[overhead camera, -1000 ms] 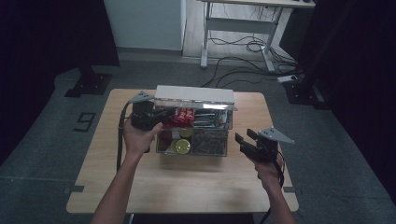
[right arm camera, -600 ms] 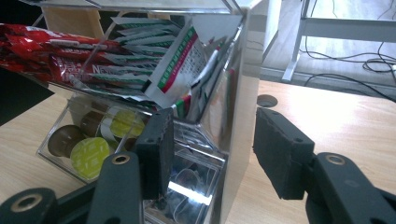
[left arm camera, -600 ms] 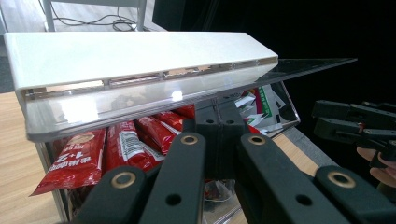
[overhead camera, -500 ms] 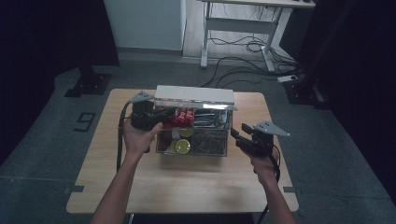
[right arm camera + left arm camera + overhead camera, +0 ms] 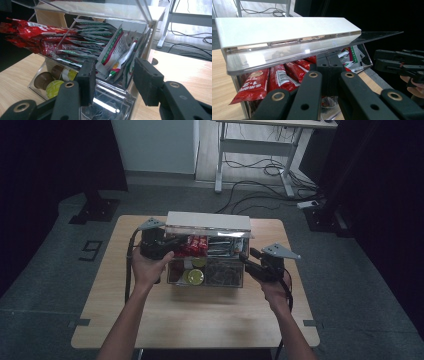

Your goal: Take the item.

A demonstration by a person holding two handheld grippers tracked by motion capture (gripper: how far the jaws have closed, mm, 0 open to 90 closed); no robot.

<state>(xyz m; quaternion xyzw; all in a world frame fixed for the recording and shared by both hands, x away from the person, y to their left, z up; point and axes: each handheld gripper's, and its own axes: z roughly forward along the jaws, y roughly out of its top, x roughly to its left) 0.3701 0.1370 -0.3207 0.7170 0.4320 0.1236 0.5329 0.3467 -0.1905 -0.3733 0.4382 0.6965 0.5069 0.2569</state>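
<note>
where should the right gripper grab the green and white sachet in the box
Take the sachet by its top edge, coming from above on the box's open front. It stands upright and tilted, its top clear of the packets behind. The right gripper is open just below it.

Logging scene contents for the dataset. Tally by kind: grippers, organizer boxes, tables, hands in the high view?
Grippers: 2, the left gripper and the right gripper
Clear organizer box: 1
Wooden table: 1
Metal-frame desk behind: 1
Hands: 2, the left hand and the right hand
Total: 7
</note>
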